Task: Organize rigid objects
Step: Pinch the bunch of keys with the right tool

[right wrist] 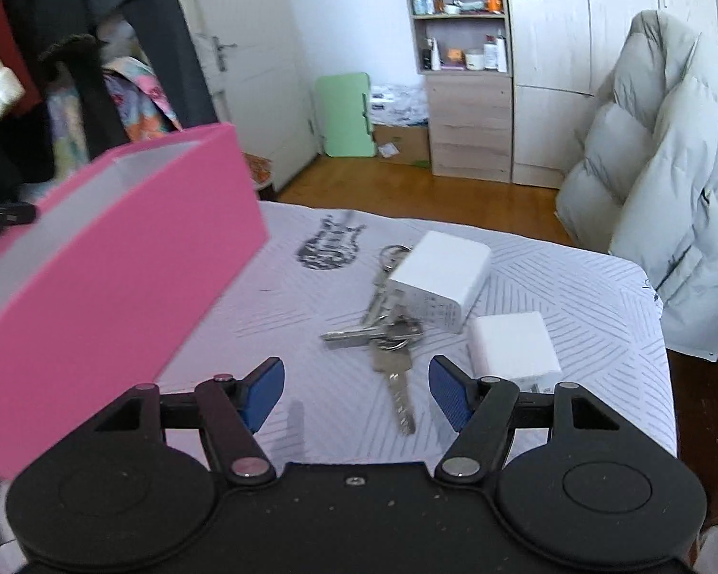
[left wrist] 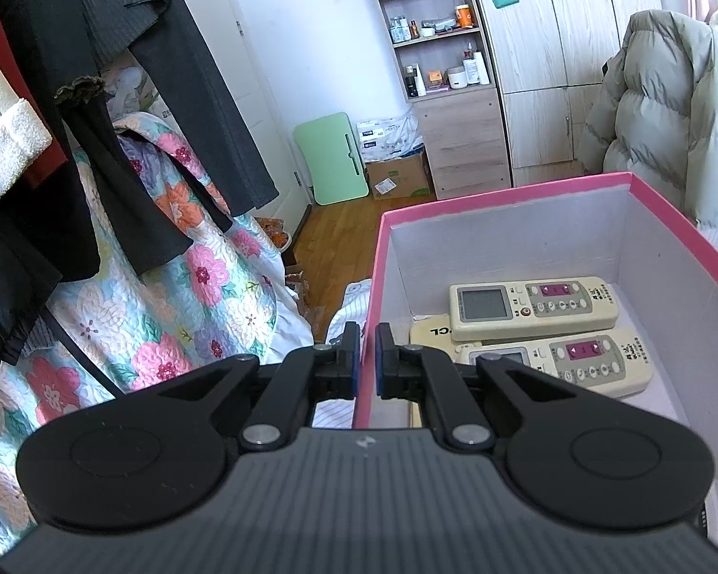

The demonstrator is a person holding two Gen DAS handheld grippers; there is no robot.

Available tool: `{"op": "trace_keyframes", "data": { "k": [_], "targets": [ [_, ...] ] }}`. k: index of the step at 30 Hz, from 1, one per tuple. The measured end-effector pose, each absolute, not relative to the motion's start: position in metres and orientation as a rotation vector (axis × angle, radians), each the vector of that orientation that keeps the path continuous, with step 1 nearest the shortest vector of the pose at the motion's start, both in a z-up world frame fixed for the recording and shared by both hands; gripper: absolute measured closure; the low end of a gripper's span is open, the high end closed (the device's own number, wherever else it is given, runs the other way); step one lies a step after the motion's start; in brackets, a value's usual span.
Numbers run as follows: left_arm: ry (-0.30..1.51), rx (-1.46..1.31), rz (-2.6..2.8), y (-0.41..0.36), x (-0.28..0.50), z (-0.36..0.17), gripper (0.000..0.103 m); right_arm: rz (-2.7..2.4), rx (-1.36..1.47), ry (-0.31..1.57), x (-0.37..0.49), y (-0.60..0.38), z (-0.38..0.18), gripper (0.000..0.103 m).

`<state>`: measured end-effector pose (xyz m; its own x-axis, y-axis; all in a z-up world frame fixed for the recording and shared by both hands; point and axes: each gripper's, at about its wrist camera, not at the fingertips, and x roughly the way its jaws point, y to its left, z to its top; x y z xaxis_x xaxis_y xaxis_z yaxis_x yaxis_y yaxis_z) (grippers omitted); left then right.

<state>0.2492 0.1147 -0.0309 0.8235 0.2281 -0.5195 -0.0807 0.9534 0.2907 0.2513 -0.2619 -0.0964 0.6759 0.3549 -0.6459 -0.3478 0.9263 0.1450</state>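
Observation:
A pink box (left wrist: 502, 191) with a white inside holds two cream air-conditioner remotes (left wrist: 533, 308) and a third cream remote (left wrist: 428, 332) under them. My left gripper (left wrist: 367, 358) is shut on the box's left wall, one finger outside and one inside. In the right wrist view the pink box (right wrist: 119, 263) stands at the left on a white patterned cloth (right wrist: 574, 296). A bunch of keys (right wrist: 390, 335) and two white chargers, one larger (right wrist: 438, 280) and one smaller (right wrist: 512, 347), lie on the cloth. My right gripper (right wrist: 356, 392) is open and empty, just before the keys.
Dark clothes (left wrist: 119, 95) and a floral quilt (left wrist: 167, 296) hang at the left. A grey puffer jacket (right wrist: 660, 143) drapes over a chair at the right. A wooden shelf and wardrobe (left wrist: 526, 71), a green folded table (left wrist: 332, 158) and cardboard boxes stand at the far wall.

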Motion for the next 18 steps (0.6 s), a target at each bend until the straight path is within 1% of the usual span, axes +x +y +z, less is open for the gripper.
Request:
{"op": "trace_keyframes", "data": {
  "k": [4, 6, 8, 9, 10, 11, 12, 14, 16, 18],
  "targets": [
    [0.579, 0.261, 0.179, 0.116, 0.25, -0.03, 0.097, 0.376, -0.041, 0.742, 0.273, -0.253, -0.107, 0.03],
    [0.578, 0.259, 0.179, 0.117, 0.25, -0.03, 0.097, 0.35, -0.067, 0.709, 0.28, -0.249, -0.109, 0.03],
    [0.579, 0.264, 0.18, 0.117, 0.25, -0.03, 0.097, 0.327, -0.107, 0.681, 0.279, -0.244, -0.11, 0.042],
    [0.579, 0.264, 0.18, 0.117, 0.251, -0.03, 0.097, 0.341, -0.118, 0.672, 0.277, -0.242, -0.109, 0.063],
    [0.58, 0.264, 0.18, 0.117, 0.251, -0.03, 0.097, 0.353, -0.116, 0.673, 0.275, -0.241, -0.107, 0.073],
    [0.58, 0.268, 0.183, 0.117, 0.251, -0.03, 0.097, 0.353, -0.117, 0.675, 0.271, -0.24, -0.106, 0.077],
    [0.58, 0.269, 0.183, 0.117, 0.251, -0.03, 0.097, 0.347, -0.127, 0.675, 0.266, -0.24, -0.105, 0.078],
    [0.579, 0.263, 0.181, 0.117, 0.251, -0.03, 0.097, 0.347, -0.127, 0.668, 0.256, -0.24, -0.102, 0.083],
    [0.579, 0.266, 0.182, 0.115, 0.251, -0.03, 0.097, 0.356, -0.114, 0.638, 0.245, -0.243, -0.096, 0.095],
    [0.58, 0.267, 0.184, 0.115, 0.251, -0.03, 0.097, 0.367, -0.105, 0.624, 0.236, -0.244, -0.089, 0.098]
  ]
}}
